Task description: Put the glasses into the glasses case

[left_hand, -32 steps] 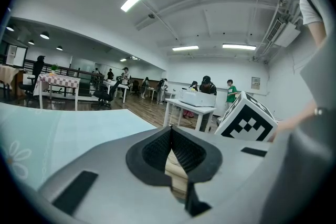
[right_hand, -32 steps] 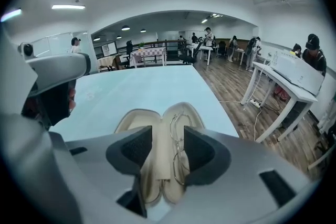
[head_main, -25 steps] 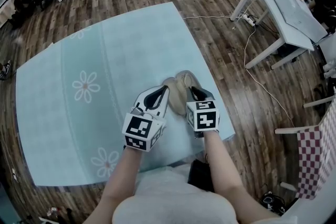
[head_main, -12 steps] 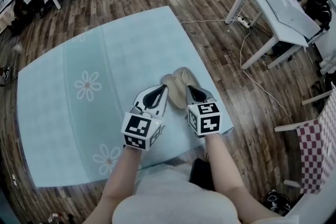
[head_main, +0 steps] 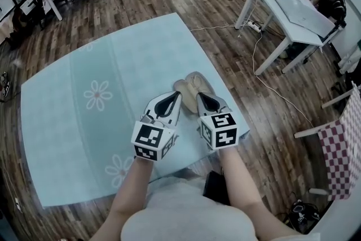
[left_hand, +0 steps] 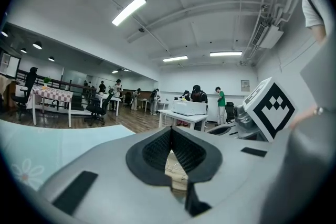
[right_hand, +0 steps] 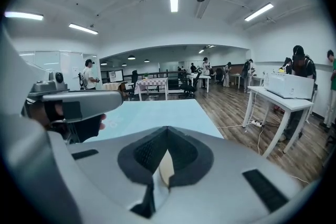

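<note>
A beige glasses case (head_main: 192, 86) lies on the light blue tablecloth (head_main: 113, 70) near the table's right edge; I cannot tell whether its lid is up. No glasses show in any view. My left gripper (head_main: 174, 96) hovers just short of the case's near left end, its jaws together and empty. To its right, my right gripper (head_main: 202, 96) stands shut as well, nothing between its pads. Under the closed tips a sliver of the case (left_hand: 176, 170) shows in the left gripper view, and the same case (right_hand: 165, 168) shows in the right gripper view.
The table's right edge (head_main: 228, 101) runs close beside the right gripper. On the wooden floor to the right stand a white desk (head_main: 293, 8), a cable (head_main: 265, 79) and a checked chair (head_main: 344, 161). People stand far back in the room.
Both grippers have lifted a little and drawn back from the case's near end. The case has stayed where it was.
</note>
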`<action>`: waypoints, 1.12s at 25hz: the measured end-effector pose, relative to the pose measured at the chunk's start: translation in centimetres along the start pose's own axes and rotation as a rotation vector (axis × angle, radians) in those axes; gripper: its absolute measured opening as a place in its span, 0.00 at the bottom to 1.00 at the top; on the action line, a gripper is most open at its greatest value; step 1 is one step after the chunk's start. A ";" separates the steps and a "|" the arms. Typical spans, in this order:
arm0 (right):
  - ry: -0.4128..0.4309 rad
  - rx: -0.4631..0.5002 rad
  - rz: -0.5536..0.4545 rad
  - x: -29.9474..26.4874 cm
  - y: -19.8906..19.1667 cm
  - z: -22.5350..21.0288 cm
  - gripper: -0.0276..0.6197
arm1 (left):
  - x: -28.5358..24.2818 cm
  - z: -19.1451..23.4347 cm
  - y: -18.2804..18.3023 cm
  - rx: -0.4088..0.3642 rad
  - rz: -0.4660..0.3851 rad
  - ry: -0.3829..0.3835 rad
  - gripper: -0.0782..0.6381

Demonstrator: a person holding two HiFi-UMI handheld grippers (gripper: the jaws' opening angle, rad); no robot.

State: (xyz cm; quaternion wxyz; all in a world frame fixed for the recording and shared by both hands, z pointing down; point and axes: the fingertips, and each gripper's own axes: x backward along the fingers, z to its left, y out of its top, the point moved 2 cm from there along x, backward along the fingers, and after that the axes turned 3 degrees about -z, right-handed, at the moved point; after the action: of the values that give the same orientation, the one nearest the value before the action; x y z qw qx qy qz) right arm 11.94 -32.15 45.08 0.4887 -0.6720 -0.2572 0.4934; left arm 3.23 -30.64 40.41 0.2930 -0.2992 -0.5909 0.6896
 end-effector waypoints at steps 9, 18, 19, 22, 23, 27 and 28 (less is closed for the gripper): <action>0.020 0.039 -0.045 2.7 1.3 4.0 0.05 | 2.1 -1.1 1.2 -0.009 -0.017 -0.042 0.12; -0.007 0.021 -0.120 6.0 2.5 5.2 0.05 | 4.4 -2.4 1.2 -0.008 -0.029 -0.057 0.12; -0.011 0.021 -0.134 6.4 2.8 5.4 0.05 | 4.7 -2.5 1.4 -0.008 -0.032 -0.058 0.12; -0.054 0.056 -0.197 7.8 3.7 5.7 0.05 | 5.3 -2.9 1.9 -0.015 -0.044 -0.064 0.12; -0.073 0.077 -0.224 8.3 4.0 5.8 0.05 | 5.6 -3.1 2.0 -0.021 -0.050 -0.067 0.12; -0.106 0.104 -0.310 10.4 4.8 6.2 0.05 | 6.3 -3.9 2.9 -0.042 -0.075 -0.075 0.12; -0.107 0.107 -0.323 10.8 4.9 6.2 0.05 | 6.5 -4.2 3.1 -0.047 -0.081 -0.077 0.12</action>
State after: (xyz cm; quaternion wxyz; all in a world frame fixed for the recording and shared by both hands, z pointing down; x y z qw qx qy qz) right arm 9.68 -22.59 35.92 0.5824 -0.5675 -0.3609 0.4567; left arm 2.06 -23.44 36.44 0.2907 -0.2551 -0.6293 0.6741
